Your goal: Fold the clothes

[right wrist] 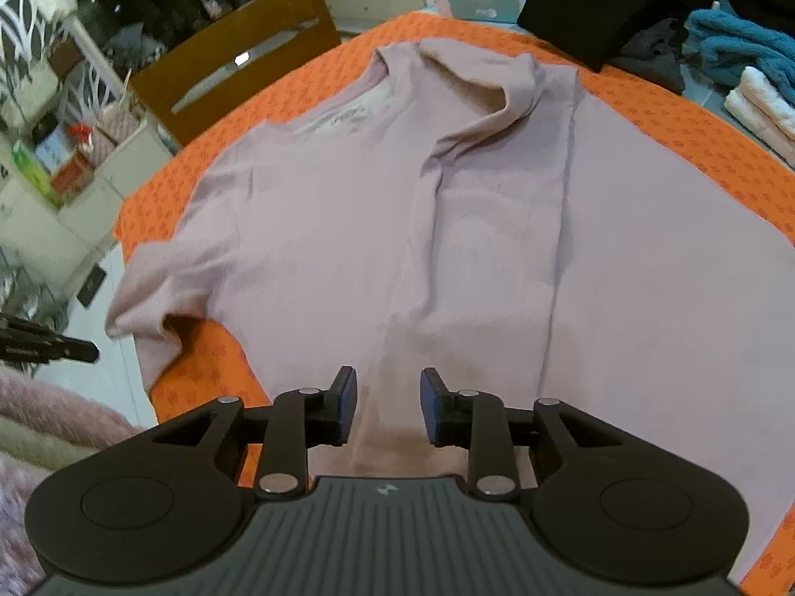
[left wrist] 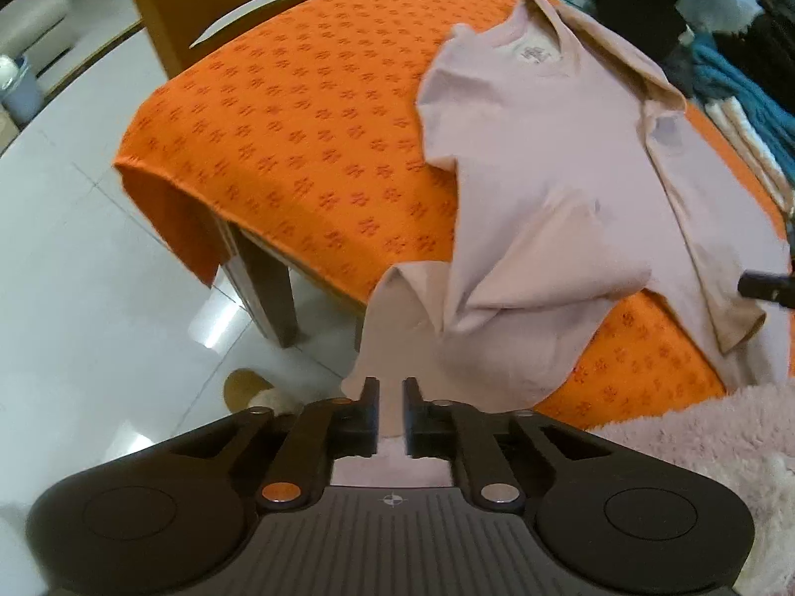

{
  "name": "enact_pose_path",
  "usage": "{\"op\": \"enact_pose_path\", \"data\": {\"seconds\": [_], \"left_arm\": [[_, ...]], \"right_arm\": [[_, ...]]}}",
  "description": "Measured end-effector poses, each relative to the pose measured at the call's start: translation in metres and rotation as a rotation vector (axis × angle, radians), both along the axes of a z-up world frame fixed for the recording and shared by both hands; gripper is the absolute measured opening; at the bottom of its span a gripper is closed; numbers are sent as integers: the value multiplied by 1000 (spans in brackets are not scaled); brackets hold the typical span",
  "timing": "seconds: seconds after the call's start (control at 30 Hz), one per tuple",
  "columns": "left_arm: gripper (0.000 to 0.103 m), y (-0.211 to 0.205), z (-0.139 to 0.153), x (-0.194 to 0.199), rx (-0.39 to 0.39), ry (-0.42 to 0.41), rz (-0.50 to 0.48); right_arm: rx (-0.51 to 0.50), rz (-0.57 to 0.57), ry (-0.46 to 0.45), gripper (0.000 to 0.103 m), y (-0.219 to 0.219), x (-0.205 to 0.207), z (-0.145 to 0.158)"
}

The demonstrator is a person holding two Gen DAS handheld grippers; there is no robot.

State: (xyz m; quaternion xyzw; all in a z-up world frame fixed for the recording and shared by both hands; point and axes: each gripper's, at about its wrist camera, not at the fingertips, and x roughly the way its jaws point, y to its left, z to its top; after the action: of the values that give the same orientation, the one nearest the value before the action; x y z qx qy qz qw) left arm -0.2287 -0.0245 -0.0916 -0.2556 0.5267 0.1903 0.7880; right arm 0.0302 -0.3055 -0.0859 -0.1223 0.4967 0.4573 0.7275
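The pale pink shirt (right wrist: 477,228) lies spread and creased on the orange patterned cloth (left wrist: 298,114) over the table, one sleeve bunched at about nine o'clock in the right wrist view. The left gripper (left wrist: 390,387) stands narrow with the shirt's hem corner between its fingers. The right gripper (right wrist: 388,387) hangs partly open above the fabric, gripping nothing.

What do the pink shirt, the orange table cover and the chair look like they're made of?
Shirt: soft matte knit, likely cotton; it drapes and creases limply. Table cover: thick woven or textured cloth, matte, with a raised repeating pattern; fibre unclear. Chair: wood with a smooth, slightly glossy brown finish, judging by its sheen.
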Motion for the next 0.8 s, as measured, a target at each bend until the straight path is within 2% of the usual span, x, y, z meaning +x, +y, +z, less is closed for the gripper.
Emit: {"op": "enact_pose_path", "data": {"seconds": [0.13,0.37,0.43,0.5,0.57,0.67,0.8], "left_arm": [[36,2,9,5,29,-67,23],[39,6,27,36,85,-149,-9],[40,8,32,45,93,-171,-15],[41,9,36,54,96,-192,-24],[41,11,39,63,99,-205,-33],[41,14,42,78,103,-219,-48],[41,23,46,99,117,-235,-65]], "right_arm": [[-12,38,-9,34,2,-5,-1],[1,110,-52,38,16,-20,6],[-12,118,-69,44,16,-22,4],[-39,126,-93,60,15,-26,0],[-55,131,-108,60,15,-29,-6],[-70,111,-94,55,18,-30,-17],[-102,99,-132,32,20,-34,-27]]}}
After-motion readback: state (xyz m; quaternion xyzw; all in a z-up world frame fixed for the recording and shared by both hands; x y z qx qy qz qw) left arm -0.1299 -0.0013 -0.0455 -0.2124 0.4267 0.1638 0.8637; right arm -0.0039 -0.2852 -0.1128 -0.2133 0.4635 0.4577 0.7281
